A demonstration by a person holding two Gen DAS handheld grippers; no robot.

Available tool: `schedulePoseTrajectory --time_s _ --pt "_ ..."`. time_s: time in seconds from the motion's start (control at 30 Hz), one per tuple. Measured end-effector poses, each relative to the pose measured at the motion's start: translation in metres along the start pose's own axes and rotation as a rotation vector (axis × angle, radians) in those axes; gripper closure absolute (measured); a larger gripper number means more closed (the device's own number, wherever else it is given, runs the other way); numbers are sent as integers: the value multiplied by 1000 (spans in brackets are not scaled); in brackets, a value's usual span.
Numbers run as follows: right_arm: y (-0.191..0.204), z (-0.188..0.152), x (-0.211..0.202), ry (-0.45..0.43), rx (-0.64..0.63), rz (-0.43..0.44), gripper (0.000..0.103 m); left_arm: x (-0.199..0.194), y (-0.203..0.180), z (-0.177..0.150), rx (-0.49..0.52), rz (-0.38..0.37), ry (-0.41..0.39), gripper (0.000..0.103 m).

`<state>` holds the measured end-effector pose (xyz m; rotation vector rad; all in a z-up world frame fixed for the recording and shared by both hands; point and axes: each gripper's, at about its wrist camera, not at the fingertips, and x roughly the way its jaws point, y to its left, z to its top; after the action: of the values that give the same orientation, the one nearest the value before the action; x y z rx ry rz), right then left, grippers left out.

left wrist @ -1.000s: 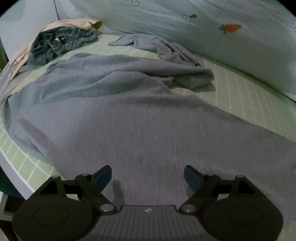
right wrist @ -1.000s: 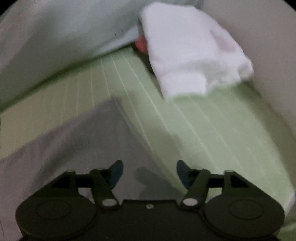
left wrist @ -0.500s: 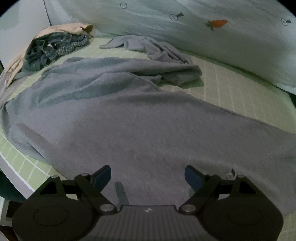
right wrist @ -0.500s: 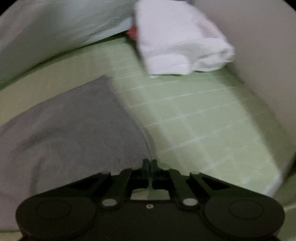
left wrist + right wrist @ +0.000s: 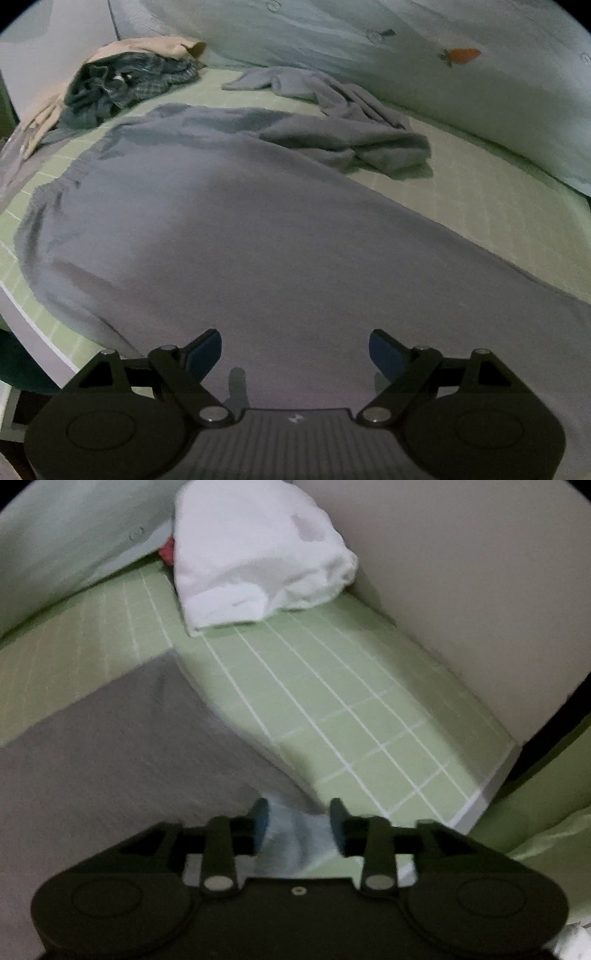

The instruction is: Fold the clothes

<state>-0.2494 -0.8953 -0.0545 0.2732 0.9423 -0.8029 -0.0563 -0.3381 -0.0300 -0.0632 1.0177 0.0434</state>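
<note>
A large grey garment [image 5: 258,236] lies spread flat over the green checked bed sheet [image 5: 480,206]. My left gripper [image 5: 295,349] hovers open over its near part, with nothing between the fingers. In the right wrist view one end of the same grey garment [image 5: 122,746] reaches a corner near the middle of the sheet. My right gripper [image 5: 299,821] sits at the garment's near edge by the bed's front edge, its fingers partly apart. A pale, blurred patch shows in the gap; I cannot tell what it is.
A second crumpled grey garment [image 5: 351,122] lies behind the spread one. A heap of plaid and beige clothes [image 5: 122,81] sits at the back left. A pale quilt with a carrot print [image 5: 461,55] lines the back. A folded white garment [image 5: 255,557] rests by the wall [image 5: 461,590].
The right gripper went from open to fully shut at the garment's edge, and its fingers now stand partly apart again. The left gripper stayed open and shifted slightly over the garment.
</note>
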Motion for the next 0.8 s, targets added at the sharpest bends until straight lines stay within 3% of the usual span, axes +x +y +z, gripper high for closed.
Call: schedulePoseTrajectory --time_s 0.07,0.13,0.37,0.43,0.57,0.8 --pt "16 2 -6 -15 -8 9 51 -2 13 3 -12 11 -10 14" --pt "37 6 -12 -35 -28 28 34 -2 28 6 -31 23 -14 12" --pt "129 8 -32 -88 -108 123 12 5 98 25 -76 71 -6 11" --pt "159 7 -38 -90 -124 158 0 9 122 36 -103 84 -6 9" --pt "220 7 -51 -98 -164 269 0 21 168 64 -144 109 -24 6" --pt "334 18 -68 -158 -256 347 0 59 218 120 -148 116 -31 5"
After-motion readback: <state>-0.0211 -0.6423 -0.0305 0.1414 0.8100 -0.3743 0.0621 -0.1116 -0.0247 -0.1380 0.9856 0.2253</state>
